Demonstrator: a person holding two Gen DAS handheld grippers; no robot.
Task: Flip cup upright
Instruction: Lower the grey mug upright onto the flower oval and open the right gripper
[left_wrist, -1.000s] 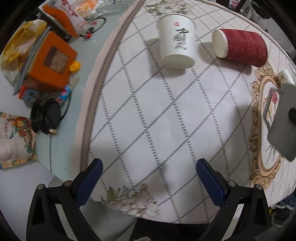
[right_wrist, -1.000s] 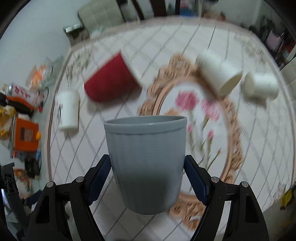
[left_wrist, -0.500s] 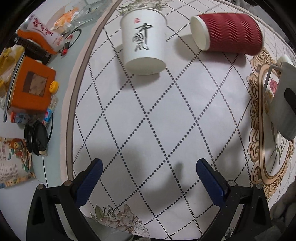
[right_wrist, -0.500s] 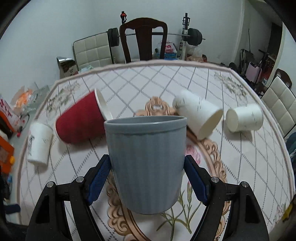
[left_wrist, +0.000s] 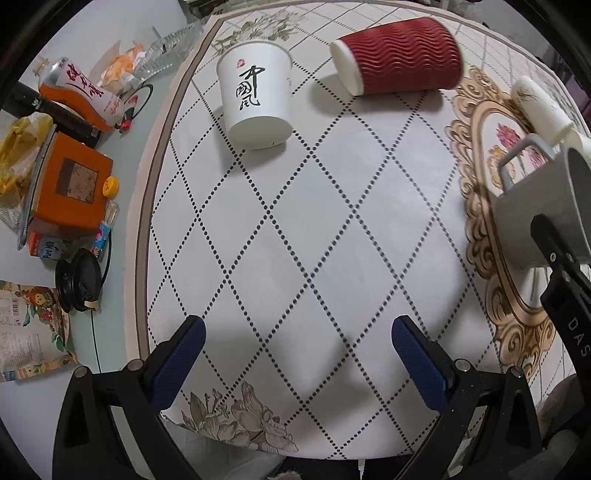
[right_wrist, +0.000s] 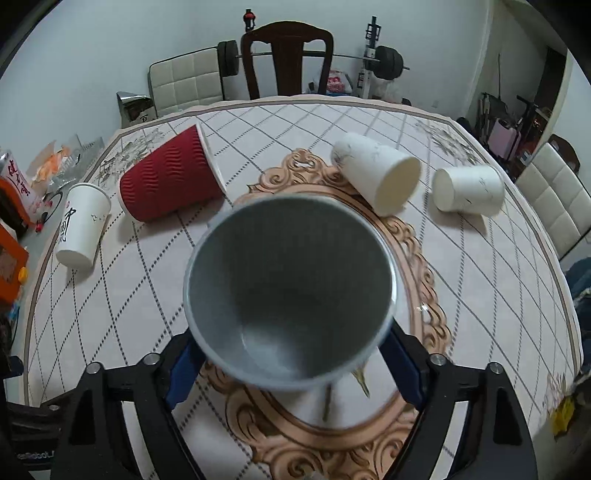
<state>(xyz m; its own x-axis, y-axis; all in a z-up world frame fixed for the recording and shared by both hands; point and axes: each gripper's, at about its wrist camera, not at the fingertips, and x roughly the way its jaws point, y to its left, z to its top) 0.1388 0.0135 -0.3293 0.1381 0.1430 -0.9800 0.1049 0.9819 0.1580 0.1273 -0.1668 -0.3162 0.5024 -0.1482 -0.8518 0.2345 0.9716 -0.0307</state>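
My right gripper (right_wrist: 291, 365) is shut on a grey mug (right_wrist: 291, 291), whose open mouth now faces the camera, above the tablecloth's gold medallion. The mug and its handle also show at the right edge of the left wrist view (left_wrist: 543, 206). My left gripper (left_wrist: 295, 358) is open and empty above the checked cloth. A red ribbed cup (left_wrist: 399, 59) lies on its side and a white cup with black script (left_wrist: 255, 96) stands upside down, both beyond the left gripper. Both also show in the right wrist view: the red cup (right_wrist: 170, 181) and the script cup (right_wrist: 81, 225).
Two white marbled cups (right_wrist: 376, 173) (right_wrist: 469, 188) lie on their sides at the right. Left of the cloth sit an orange box (left_wrist: 70, 184), snack packets (left_wrist: 26, 332), a black cable reel (left_wrist: 77, 280) and a bottle. A wooden chair (right_wrist: 288, 55) stands behind the table.
The grey mug has tilted in my right gripper, from side-on to mouth toward the camera. My left gripper has moved closer to the script cup and the red cup.
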